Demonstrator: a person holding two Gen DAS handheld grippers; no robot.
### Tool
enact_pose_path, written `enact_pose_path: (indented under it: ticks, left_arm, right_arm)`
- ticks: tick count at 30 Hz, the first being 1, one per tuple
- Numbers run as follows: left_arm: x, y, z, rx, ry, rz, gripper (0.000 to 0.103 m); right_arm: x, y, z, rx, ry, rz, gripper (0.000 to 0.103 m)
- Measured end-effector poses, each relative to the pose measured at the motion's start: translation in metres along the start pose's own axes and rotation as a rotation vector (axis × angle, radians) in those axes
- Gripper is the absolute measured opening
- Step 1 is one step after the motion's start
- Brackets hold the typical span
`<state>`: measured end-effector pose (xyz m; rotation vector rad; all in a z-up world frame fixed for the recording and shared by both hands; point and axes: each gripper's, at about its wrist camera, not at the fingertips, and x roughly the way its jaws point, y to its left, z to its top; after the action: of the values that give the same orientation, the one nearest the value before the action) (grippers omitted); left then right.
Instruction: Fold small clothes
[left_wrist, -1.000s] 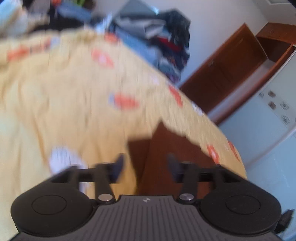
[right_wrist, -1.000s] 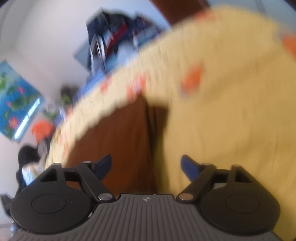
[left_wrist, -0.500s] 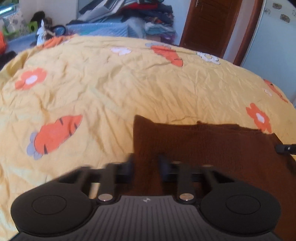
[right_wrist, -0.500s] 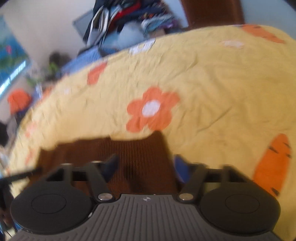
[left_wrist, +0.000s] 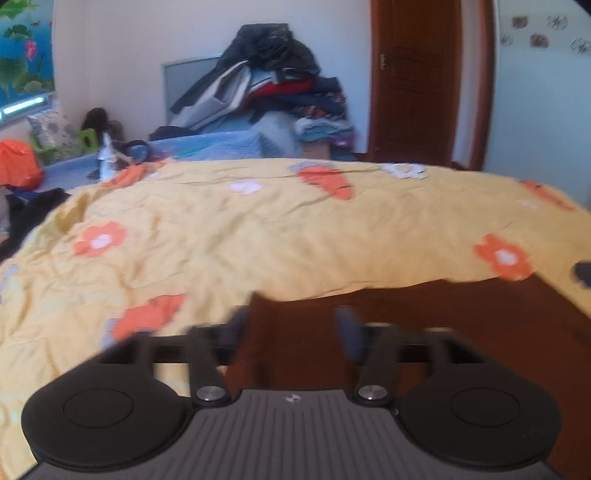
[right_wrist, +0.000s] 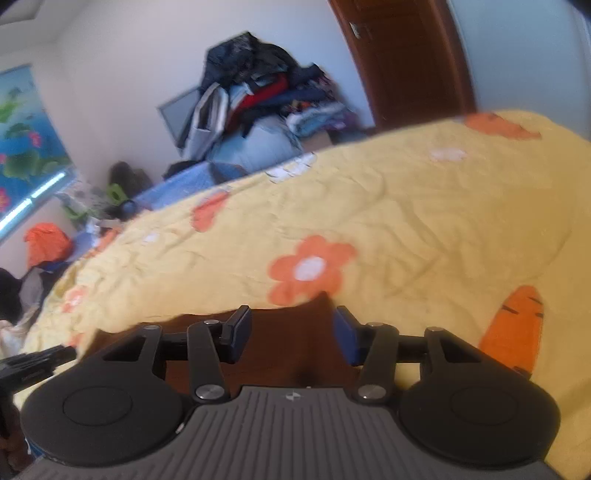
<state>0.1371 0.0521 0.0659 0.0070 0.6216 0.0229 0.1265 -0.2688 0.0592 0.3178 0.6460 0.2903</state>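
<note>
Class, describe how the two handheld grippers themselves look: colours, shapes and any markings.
Both the left gripper and right gripper are black, with two round discs, silver pivot screws, a ribbed grey body bearing a small white logo, and dark blue fingertips.

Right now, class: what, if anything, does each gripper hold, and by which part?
Nothing: left gripper and right gripper have just opened, pads clear of the brown garment between them.

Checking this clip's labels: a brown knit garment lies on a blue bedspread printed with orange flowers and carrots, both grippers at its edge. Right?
Not quite. The bedspread is yellow, not blue, as the left wrist view shows. The brown knit garment, the orange flowers and carrots, and the left gripper and right gripper at its edge stand.
</note>
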Motion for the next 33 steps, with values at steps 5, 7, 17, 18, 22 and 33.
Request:
enact_pose_path:
  ticks: [5, 7, 17, 18, 22, 33]
  left_arm:
    - [0.050, -0.034, -0.021, 0.094, 0.146, 0.042, 0.088]
    - [0.049, -0.016, -0.036, 0.058, 0.082, 0.015, 0.089]
    - [0.045, 0.003, -0.040, -0.006, 0.082, 0.012, 0.097]
    - [0.045, 0.005, -0.040, -0.019, 0.081, 0.011, 0.098]
    - [0.045, 0.006, -0.040, -0.028, 0.081, 0.013, 0.098]
    - [0.043, 0.005, -0.041, -0.030, 0.083, 0.027, 0.098]
  right_arm:
    - [0.052, 0.044, -0.025, -0.238, 0.102, -0.128, 0.063]
    - [0.068, 0.035, -0.045, -0.325, 0.124, -0.173, 0.068]
    - [0.070, 0.023, -0.061, -0.350, 0.081, -0.185, 0.089]
    - [0.070, 0.021, -0.062, -0.344, 0.079, -0.182, 0.089]
    - [0.069, 0.021, -0.058, -0.351, 0.080, -0.187, 0.089]
    - [0.060, 0.027, -0.058, -0.361, 0.070, -0.208, 0.090]
